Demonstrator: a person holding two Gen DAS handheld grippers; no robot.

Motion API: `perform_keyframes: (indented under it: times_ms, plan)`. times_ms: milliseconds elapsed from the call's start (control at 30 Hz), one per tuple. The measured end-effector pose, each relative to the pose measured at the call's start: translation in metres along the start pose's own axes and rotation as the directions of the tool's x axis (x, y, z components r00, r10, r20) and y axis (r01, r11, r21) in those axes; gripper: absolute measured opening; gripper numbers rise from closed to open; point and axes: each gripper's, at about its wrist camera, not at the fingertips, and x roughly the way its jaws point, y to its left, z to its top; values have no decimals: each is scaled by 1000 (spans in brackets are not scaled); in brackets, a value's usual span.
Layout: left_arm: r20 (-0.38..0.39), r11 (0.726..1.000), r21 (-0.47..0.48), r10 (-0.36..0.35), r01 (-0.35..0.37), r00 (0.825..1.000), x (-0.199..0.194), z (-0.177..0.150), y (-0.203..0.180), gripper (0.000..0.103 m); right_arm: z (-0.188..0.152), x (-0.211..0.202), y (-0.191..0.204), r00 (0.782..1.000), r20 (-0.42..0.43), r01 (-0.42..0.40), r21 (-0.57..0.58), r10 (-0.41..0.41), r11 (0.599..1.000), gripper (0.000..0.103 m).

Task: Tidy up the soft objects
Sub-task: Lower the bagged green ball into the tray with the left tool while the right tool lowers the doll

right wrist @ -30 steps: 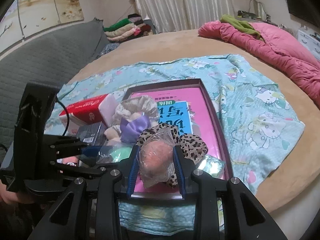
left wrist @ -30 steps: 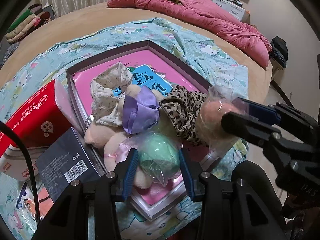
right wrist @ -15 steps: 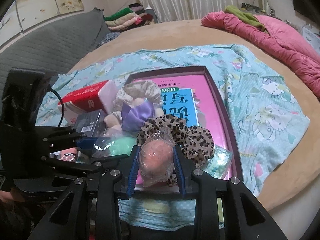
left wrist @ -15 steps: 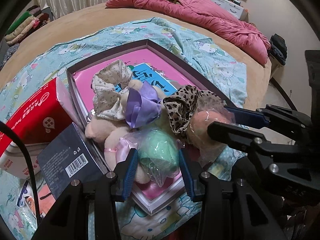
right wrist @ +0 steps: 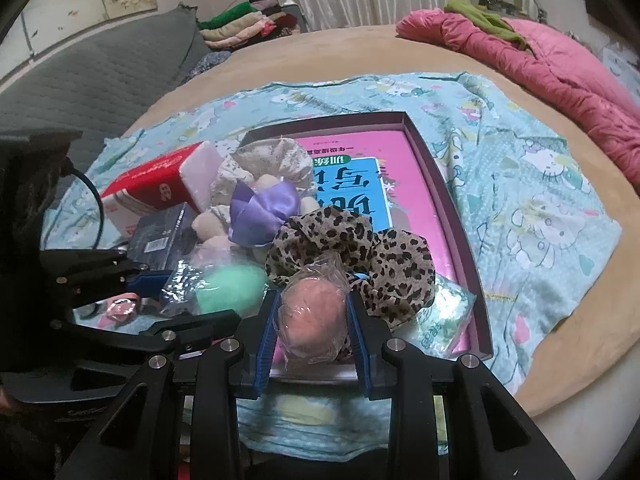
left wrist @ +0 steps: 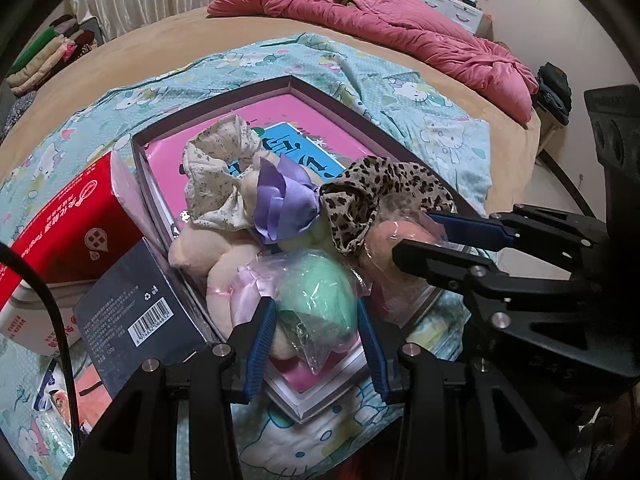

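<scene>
My left gripper (left wrist: 314, 320) is shut on a mint-green soft ball (left wrist: 316, 280) wrapped in clear plastic, over the near corner of a shallow box (left wrist: 288, 80). My right gripper (right wrist: 312, 304) is shut on a peach soft ball (right wrist: 314, 312), also bagged; in the left wrist view the right gripper (left wrist: 414, 234) comes in from the right, close beside the green ball. In the box, on a pink book, lie a leopard scrunchie (left wrist: 376, 196), a purple scrunchie (left wrist: 280, 204), a floral cream scrunchie (left wrist: 216, 172) and a cream plush toy (left wrist: 224, 264).
A red tissue pack (left wrist: 68, 232) and a dark barcoded carton (left wrist: 132, 312) crowd the box's left side. A small green packet (right wrist: 444, 312) lies in the box's near right corner. A cartoon-cat cloth (left wrist: 440, 140) covers the bed, with a pink quilt (left wrist: 400, 28) behind.
The right gripper with the peach ball has edged left, closer to the green ball and the left gripper. The left gripper has held still.
</scene>
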Motion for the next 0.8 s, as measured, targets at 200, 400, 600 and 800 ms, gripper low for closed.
perform_keyframes:
  times_ms: [200,400,600,800]
  plan:
    - [1,1000,1,0,0,1000,1,-1,-1,42,3,3,-2,1000,23,16,4,-16,1000,34]
    - [-3,1000,2,-2,2,1000,3,-1,-1,42,6,7,-6,999,42,13,21,-14,1000,34]
    - [-8,1000,9,-1,1,1000,4,-1,-2,42,4,6,-11,999,30,-46,66,44,997,34]
    - [-21,1000,19,2,-1,1000,5,-2,-4,42,-1,3,-15,997,27,-73,111,71,991,34]
